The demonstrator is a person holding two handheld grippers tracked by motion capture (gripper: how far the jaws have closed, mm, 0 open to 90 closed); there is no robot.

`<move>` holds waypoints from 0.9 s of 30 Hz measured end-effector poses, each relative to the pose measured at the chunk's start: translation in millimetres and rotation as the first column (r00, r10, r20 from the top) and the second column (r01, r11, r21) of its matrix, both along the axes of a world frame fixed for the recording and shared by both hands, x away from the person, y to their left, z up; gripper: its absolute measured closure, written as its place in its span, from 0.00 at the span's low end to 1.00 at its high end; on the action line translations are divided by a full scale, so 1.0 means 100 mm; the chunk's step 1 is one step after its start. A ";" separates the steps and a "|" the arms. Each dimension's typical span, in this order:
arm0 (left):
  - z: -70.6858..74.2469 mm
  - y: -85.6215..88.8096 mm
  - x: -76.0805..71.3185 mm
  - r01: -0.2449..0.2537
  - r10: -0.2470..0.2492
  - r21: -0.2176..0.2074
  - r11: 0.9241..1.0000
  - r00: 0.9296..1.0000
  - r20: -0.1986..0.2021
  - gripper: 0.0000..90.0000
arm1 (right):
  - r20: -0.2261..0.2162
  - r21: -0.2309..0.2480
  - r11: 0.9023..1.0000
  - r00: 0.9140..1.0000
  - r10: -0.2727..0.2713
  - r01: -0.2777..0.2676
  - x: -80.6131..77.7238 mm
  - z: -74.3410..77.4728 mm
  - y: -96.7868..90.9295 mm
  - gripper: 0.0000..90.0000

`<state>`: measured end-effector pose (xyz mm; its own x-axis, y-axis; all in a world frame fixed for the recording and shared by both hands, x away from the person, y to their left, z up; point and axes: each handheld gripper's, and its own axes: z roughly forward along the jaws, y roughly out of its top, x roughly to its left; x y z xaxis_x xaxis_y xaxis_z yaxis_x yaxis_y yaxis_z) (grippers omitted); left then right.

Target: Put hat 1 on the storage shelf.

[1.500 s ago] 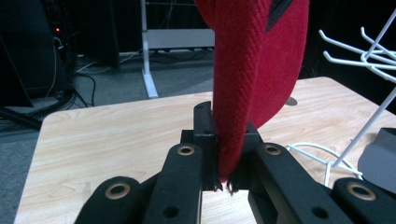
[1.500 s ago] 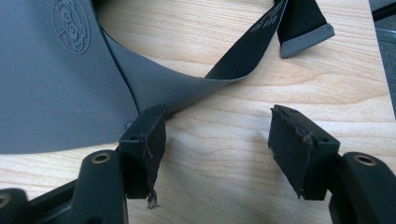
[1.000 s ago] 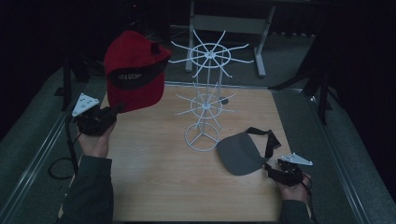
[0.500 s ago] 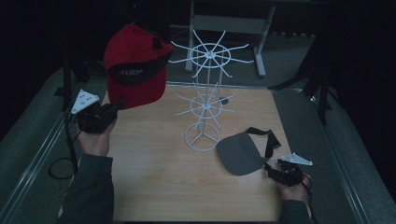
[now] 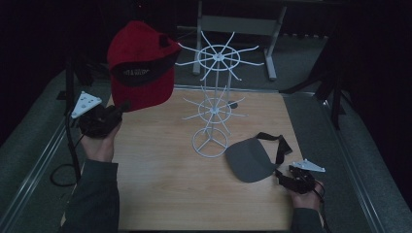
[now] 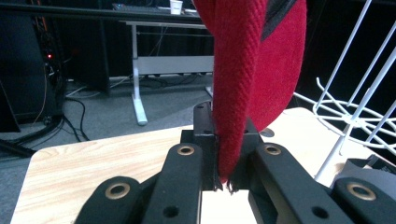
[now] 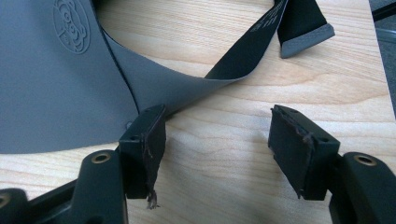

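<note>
A red cap (image 5: 141, 63) with a dark band hangs in the air at the left, its brim pinched between the jaws of my left gripper (image 5: 121, 108). In the left gripper view the red cap (image 6: 254, 70) rises from my left gripper (image 6: 224, 163), whose pads press on the fabric. A white wire rack (image 5: 214, 97) stands mid-table just right of the cap. A grey visor (image 5: 250, 158) with a black strap lies flat at the right. My right gripper (image 5: 282, 175) rests beside it, open; in the right gripper view the visor (image 7: 56, 84) touches the left fingertip of my right gripper (image 7: 219, 140).
The wooden table (image 5: 165, 194) has free surface in front of the rack. A grey desk frame (image 5: 238, 24) stands behind the table. Dark stands (image 5: 335, 82) flank the right edge, and grey floor surrounds the table.
The red cap and the left hand have drifted slightly; the right hand and the visor have stayed put.
</note>
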<state>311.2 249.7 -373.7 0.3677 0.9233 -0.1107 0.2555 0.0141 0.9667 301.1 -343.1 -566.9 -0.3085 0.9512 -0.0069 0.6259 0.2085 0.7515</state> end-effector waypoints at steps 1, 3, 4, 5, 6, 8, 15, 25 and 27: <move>0.01 0.00 0.00 -0.001 0.001 -0.002 1.000 1.000 0.002 0.95 | 0.000 0.000 1.000 1.000 0.000 0.000 0.00 0.00 0.00 0.41; 0.02 -0.01 0.00 -0.001 0.001 -0.009 1.000 1.000 0.005 0.95 | 0.000 0.000 1.000 1.000 0.000 0.000 0.00 0.00 0.00 0.41; 0.02 -0.01 0.00 0.000 0.000 -0.010 1.000 1.000 0.005 0.95 | 0.000 0.000 1.000 1.000 0.000 0.000 0.00 0.00 0.00 0.41; 0.02 -0.01 0.00 0.000 0.000 -0.011 1.000 1.000 0.005 0.95 | 0.000 0.000 1.000 1.000 0.000 0.000 0.00 0.00 0.00 0.41; 0.03 -0.01 0.00 0.000 0.000 -0.012 1.000 1.000 0.005 0.95 | 0.000 0.000 1.000 1.000 0.000 0.000 0.00 0.00 0.00 0.41; 0.03 -0.01 0.00 0.005 -0.005 -0.012 1.000 1.000 0.004 0.95 | 0.000 0.000 1.000 1.000 0.000 0.000 0.00 0.00 0.00 0.41; 0.07 -0.01 0.01 0.005 -0.005 -0.010 1.000 1.000 0.013 0.95 | 0.000 0.001 1.000 1.000 0.000 0.000 0.00 0.00 0.00 0.41; 0.14 -0.05 0.01 0.010 -0.010 -0.010 1.000 1.000 0.028 0.95 | 0.000 0.001 1.000 1.000 0.000 0.000 0.00 0.00 0.00 0.41; 0.14 -0.06 0.00 0.009 -0.008 -0.012 1.000 0.999 0.037 0.95 | 0.000 0.001 1.000 1.000 0.000 0.000 0.00 0.00 0.00 0.41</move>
